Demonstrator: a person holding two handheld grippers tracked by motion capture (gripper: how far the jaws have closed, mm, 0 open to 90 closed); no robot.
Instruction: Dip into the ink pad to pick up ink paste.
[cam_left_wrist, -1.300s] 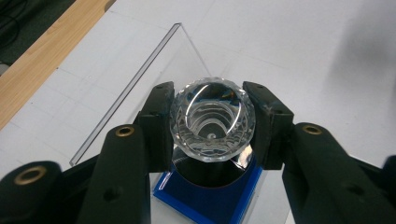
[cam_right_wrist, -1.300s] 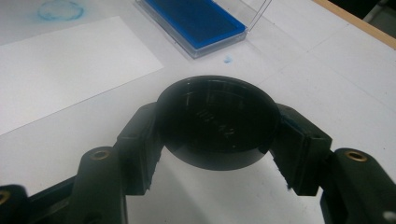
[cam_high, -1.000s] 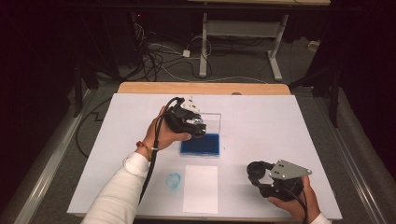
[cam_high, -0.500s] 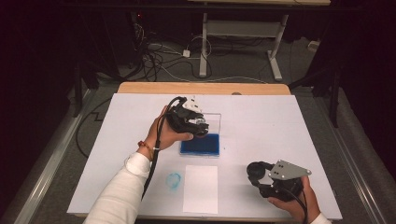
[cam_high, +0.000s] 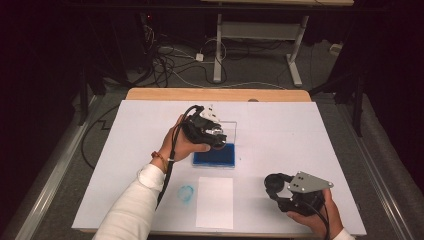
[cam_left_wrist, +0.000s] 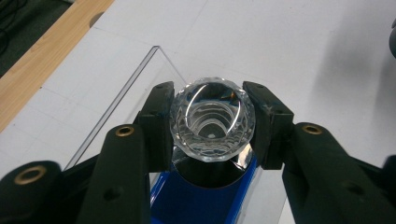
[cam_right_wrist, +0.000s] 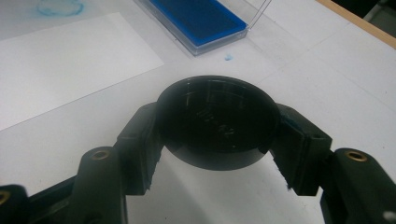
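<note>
My left gripper (cam_left_wrist: 212, 126) is shut on a clear faceted stamp knob (cam_left_wrist: 212, 119) with a round black base (cam_left_wrist: 212, 171). It holds the stamp just above the blue ink pad (cam_left_wrist: 187, 203), whose clear lid (cam_left_wrist: 126, 88) stands open behind. From above, the left gripper (cam_high: 210, 131) hovers at the back edge of the ink pad (cam_high: 216, 155). My right gripper (cam_right_wrist: 215, 140) is shut on a round black cap (cam_right_wrist: 215, 121), low over the table at the front right (cam_high: 276, 186).
A white sheet of paper (cam_high: 215, 201) lies near the front edge, with a blue ink smudge (cam_high: 186, 193) on the table to its left. A small blue dot (cam_right_wrist: 228, 58) marks the table beside the ink pad (cam_right_wrist: 196, 18). Cables trail from both grippers.
The left gripper with the stamp has shifted slightly over the ink pad. The right gripper has stayed where it was.
</note>
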